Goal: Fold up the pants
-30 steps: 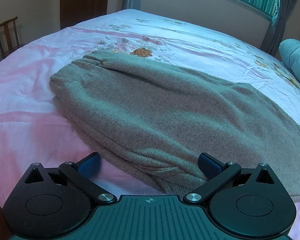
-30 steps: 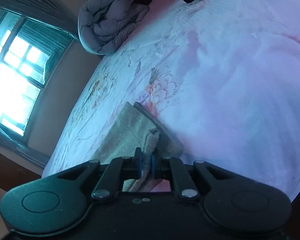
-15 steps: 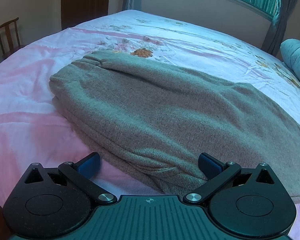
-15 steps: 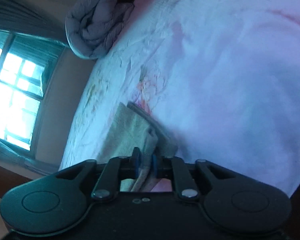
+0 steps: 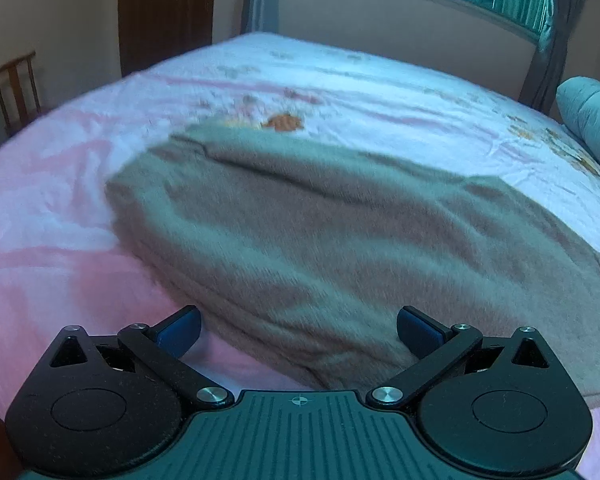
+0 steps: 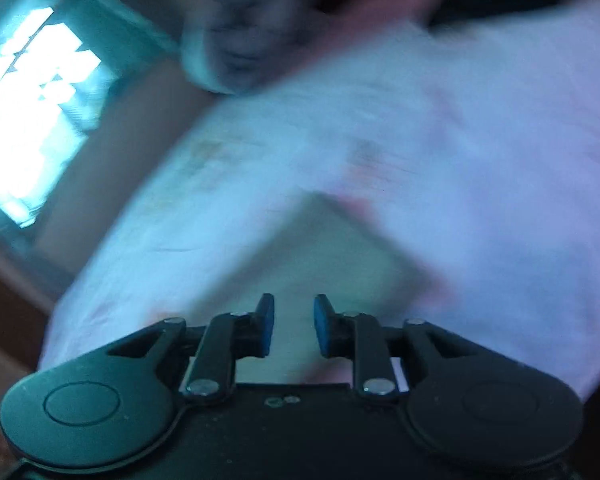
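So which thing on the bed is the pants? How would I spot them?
Look at the big bed with its pink flowery sheet. The pants lie across it, a wide, fuzzy grey-green heap, already folded over. The rolled blanket at the far side is smoother and bluer.

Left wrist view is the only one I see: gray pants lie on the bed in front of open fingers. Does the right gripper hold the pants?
Observer: No. The right gripper has just been opening its fingers, and no cloth is pinched between them.
Operator: Where are the pants in that view?
Observer: A corner of the pants lies on the bed, below and beyond the fingers. The picture is blurred, so I cannot tell if they touch.
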`<state>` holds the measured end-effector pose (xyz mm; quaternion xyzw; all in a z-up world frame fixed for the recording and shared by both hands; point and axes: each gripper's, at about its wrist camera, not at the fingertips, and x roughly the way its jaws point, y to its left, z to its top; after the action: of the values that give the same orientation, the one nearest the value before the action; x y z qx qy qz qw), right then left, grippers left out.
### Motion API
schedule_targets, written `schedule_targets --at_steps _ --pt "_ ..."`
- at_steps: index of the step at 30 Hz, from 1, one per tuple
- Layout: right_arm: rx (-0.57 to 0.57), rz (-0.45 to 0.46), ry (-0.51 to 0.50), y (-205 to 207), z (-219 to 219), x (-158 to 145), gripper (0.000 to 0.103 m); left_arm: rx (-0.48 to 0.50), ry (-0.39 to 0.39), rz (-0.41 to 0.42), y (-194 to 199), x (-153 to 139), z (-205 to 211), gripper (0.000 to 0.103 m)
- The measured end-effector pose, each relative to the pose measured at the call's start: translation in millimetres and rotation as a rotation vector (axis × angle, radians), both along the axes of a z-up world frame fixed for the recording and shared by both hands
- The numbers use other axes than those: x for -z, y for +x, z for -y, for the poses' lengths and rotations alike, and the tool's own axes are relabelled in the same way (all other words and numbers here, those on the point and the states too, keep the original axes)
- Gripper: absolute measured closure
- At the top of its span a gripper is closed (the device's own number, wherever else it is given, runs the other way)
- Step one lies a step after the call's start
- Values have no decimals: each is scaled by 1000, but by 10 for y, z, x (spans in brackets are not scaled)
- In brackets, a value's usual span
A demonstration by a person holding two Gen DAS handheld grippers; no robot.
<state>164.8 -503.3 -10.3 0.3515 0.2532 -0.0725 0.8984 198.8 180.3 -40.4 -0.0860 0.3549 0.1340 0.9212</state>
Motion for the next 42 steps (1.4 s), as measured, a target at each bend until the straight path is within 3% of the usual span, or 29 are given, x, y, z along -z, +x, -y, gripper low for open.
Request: schedule_targets --at_steps 4,11,15,21,23,25,28,30,32,33,35,37,38,40,41,42 --pt "-266 38 -107 494 -735 -313 87 -3 20 13 16 -82 -104 0" --pt "-656 72 -187 1491 -2364 -571 83 -21 88 21 123 -140 -378 0" --pt "-867 45 -220 1928 -3493 -435 79 -37 107 28 230 -143 -526 0" --pt "-1101 -22 -201 2250 -4629 31 83 -41 98 18 393 -58 -702 0" --pt "-1116 -60 -250 2324 -4820 139 87 -40 90 9 426 5 -745 0" --pt "-1037 -66 -306 2463 -4798 236 103 -41 83 12 438 56 -779 0" --pt "-946 -107 -180 2743 -4530 361 103 -37 99 16 465 107 -808 0" --pt "-873 -84 -269 2743 -4452 281 103 -43 106 17 481 108 -844 0" --pt "-793 -89 -275 2753 -4328 234 93 -54 96 17 476 103 -902 0" --pt "-760 -91 -253 2741 -4234 207 93 -70 102 23 463 88 -928 0" --pt "-792 -82 -181 2677 -4140 164 92 -108 106 50 413 15 -959 0" --pt "-815 -5 -200 2506 -4158 58 89 -137 138 80 365 -47 -972 0" --pt "-839 21 -187 2426 -4140 39 90 -137 168 54 388 -38 -974 0" --pt "-820 -72 -203 2411 -4103 174 92 -116 153 -2 443 44 -1039 0" --pt "-787 -133 -204 2473 -4041 274 103 -116 111 -12 441 88 -1104 0" --pt "-764 -157 -162 2485 -3910 333 103 -129 64 -14 421 80 -1161 0"
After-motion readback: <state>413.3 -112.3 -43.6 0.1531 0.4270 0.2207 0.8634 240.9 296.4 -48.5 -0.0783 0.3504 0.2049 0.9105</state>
